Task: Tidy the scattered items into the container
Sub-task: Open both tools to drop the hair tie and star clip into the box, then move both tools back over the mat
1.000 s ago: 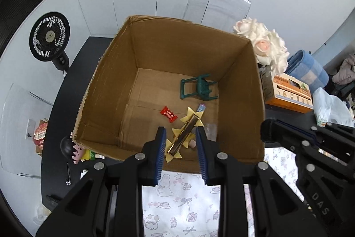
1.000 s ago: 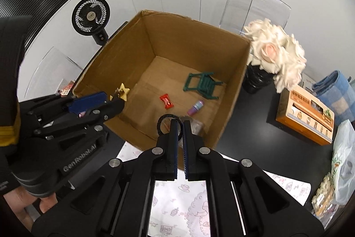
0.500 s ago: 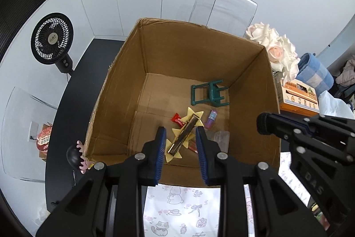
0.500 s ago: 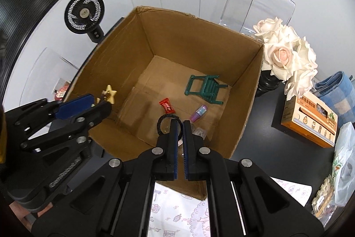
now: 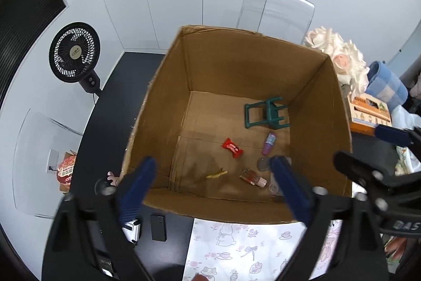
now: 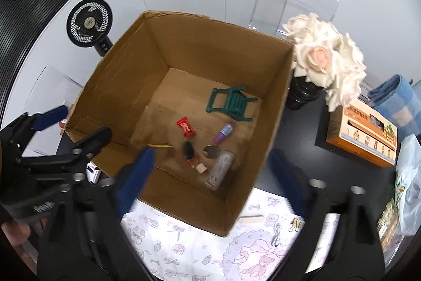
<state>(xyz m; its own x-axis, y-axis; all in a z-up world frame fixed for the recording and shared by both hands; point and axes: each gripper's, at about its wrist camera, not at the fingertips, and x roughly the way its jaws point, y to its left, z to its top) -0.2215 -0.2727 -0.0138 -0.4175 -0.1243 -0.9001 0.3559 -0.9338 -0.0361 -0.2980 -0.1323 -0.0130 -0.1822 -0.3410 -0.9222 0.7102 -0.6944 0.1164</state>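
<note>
Hovering both tongs, left (image 5: pixel 210 186) and right (image 6: pixel 210 175), spread wide and empty over the brown cardboard box (image 5: pixel 263 65) on the black desk (image 5: pixel 118 96). Inside: green toy chair (image 5: pixel 265 113), red candy wrapper (image 5: pixel 232 147), purple tube (image 5: pixel 269 144). White rose bouquet (image 6: pixel 326 57) beside the box.

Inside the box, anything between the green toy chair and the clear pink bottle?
Yes: purple tube lies between green toy chair and pink bottle; left wrist view.

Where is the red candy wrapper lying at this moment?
The red candy wrapper lies on the floor of the cardboard box, near its middle, between the green toy chair and the small yellow piece.
</note>
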